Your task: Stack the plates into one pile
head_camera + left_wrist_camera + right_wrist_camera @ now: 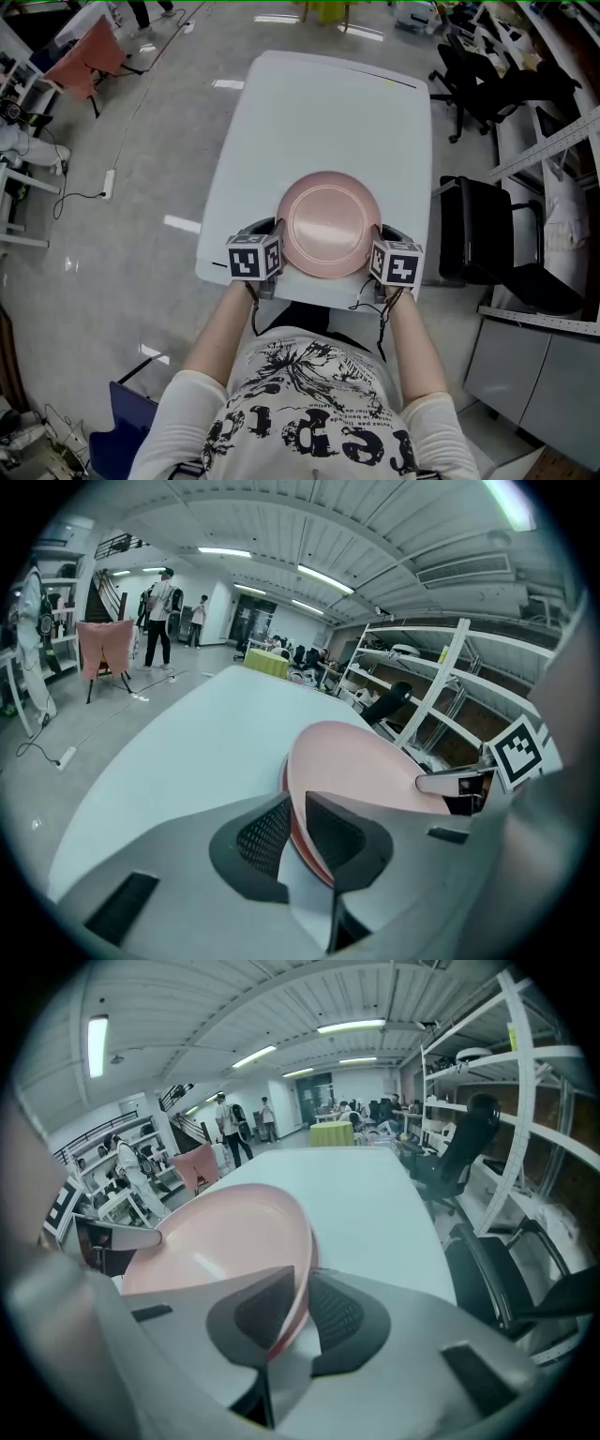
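- The pink plate [328, 223] lies hollow side up and roughly level. It is round, so we find no long axis; its rim runs from one gripper across to the other.
- It sits over the near end of the white table [309, 103], just in front of the person's chest, a little right of the table's middle.
- The left gripper [298, 832] is clamped on the plate's left rim – one ribbed pad above it, one below.
- The right gripper [302, 1312] is clamped on the opposite rim in the same way, with the rim pinched between its two dark pads.
- The plate is smooth and glossy, pale pink, with a shallow well and a broad raised edge that catches the ceiling lights.
- Under the pink rim in the left gripper view we see a darker red edge; we cannot tell whether it is a second plate or the underside of this one.
- From the head view we cannot tell whether the plate touches the table or is held just above it – the grippers hide its side edges.
- A black chair [497, 244] stands beside the table on the right.
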### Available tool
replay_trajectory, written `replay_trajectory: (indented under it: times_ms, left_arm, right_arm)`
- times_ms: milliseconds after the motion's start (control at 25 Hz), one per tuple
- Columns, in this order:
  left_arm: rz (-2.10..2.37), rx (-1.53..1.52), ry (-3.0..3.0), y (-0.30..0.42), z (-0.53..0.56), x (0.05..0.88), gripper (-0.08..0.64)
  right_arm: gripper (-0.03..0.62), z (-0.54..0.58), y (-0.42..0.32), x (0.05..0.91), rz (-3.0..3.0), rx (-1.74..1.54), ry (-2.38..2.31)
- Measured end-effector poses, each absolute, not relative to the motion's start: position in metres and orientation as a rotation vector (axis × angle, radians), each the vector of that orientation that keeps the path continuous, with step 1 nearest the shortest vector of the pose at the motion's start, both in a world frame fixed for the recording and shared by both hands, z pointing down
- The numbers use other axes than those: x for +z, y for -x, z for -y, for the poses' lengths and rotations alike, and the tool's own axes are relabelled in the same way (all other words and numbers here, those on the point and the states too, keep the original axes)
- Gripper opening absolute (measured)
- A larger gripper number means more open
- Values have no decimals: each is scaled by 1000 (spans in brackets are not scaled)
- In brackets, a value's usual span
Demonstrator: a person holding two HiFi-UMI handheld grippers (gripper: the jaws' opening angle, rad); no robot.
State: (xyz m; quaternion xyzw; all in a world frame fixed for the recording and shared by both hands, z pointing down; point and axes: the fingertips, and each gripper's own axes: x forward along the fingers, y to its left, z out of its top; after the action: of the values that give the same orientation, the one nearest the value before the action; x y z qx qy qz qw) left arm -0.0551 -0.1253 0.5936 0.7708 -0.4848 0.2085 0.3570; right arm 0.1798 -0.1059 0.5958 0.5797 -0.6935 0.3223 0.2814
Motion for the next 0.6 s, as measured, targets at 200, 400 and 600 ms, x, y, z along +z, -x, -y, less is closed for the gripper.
replay_trajectory:
  times_ms: [200, 400, 600]
  left_arm:
    - [1260, 544, -1980, 54, 126, 600, 60]
    - [1269, 556, -1971, 54, 128, 600, 60]
    - [1286, 571, -1952, 56, 127, 603, 61]
  right_arm:
    - [54, 111, -182, 597, 1856, 829, -1539]
    - [55, 116, -182, 595, 1848, 787, -1537]
    - [61, 117, -181, 598, 1823, 722, -1555]
